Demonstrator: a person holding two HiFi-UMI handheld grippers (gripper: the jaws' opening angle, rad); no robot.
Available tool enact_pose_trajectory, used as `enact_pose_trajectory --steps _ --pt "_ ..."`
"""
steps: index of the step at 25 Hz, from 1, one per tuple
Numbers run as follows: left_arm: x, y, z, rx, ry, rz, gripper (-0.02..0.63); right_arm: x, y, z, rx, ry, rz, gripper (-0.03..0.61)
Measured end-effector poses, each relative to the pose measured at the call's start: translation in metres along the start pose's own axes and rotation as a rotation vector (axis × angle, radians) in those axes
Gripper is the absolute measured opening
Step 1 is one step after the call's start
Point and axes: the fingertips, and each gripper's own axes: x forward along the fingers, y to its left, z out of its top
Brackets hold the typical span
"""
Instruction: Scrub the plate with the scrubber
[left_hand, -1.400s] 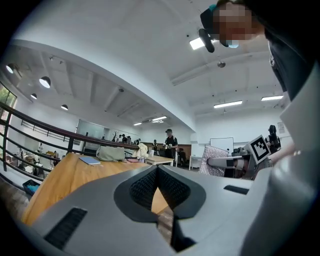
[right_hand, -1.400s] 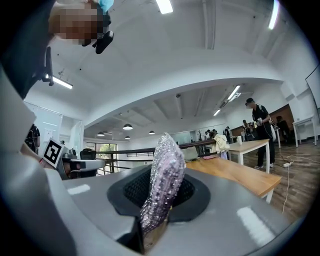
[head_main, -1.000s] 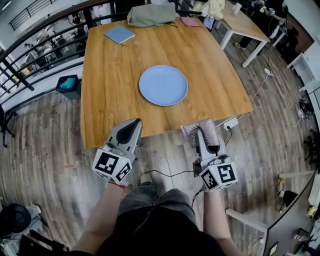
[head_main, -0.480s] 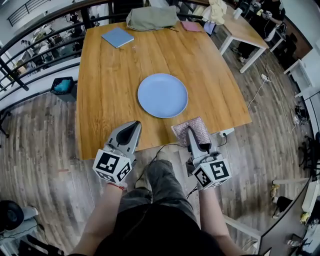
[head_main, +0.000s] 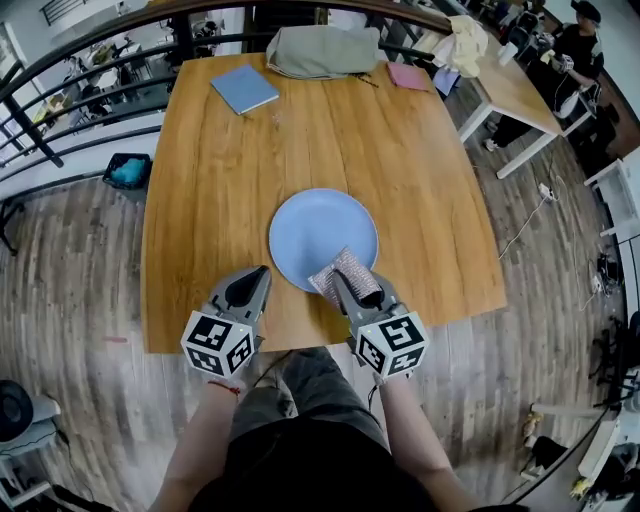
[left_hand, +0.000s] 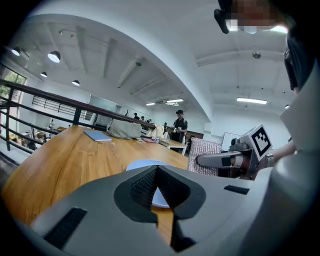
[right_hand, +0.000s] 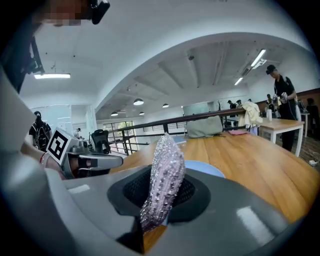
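Observation:
A light blue plate (head_main: 320, 232) lies on the wooden table (head_main: 200, 200), toward its near edge. My right gripper (head_main: 346, 286) is shut on a silvery-pink sparkly scrubber (head_main: 346, 270), which hangs over the plate's near rim. The right gripper view shows the scrubber (right_hand: 163, 180) upright between the jaws, with the plate (right_hand: 210, 170) just behind it. My left gripper (head_main: 256, 277) is shut and holds nothing; it is over the table just left of the plate. From the left gripper view, the plate (left_hand: 141, 164) lies ahead and the scrubber (left_hand: 202, 154) is at the right.
At the table's far end lie a blue notebook (head_main: 244, 88), a grey-green bag (head_main: 322, 50) and a pink item (head_main: 407, 75). A black railing (head_main: 90, 60) runs behind and to the left. A second table (head_main: 510, 85) stands at the right, with a person (left_hand: 179, 127) near it.
Both grippers came forward from off the table's near edge to over it. The right gripper carried the scrubber to the plate's near rim. The left gripper stayed shut.

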Motion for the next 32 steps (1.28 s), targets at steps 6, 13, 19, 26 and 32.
enact_pose_trajectory --steps 6,13,19,26,32 --pt "0.032 0.023 -0.024 -0.052 0.120 0.082 -0.003 0.045 -0.017 -0.020 -0.012 0.171 0.093 0.077" --pt "0.049 0.036 -0.048 -0.063 0.235 0.169 0.013 0.083 -0.026 -0.044 -0.107 0.358 0.184 0.078" --pt "0.058 0.041 -0.059 -0.130 0.272 0.204 0.075 0.108 -0.020 -0.064 -0.240 0.490 0.291 0.077" --pt "0.072 0.044 -0.069 -0.177 0.325 0.247 0.087 0.138 -0.011 -0.066 -0.330 0.530 0.410 0.078" --pt "0.073 0.044 -0.074 -0.223 0.335 0.278 0.086 0.160 0.001 -0.064 -0.434 0.543 0.478 0.078"
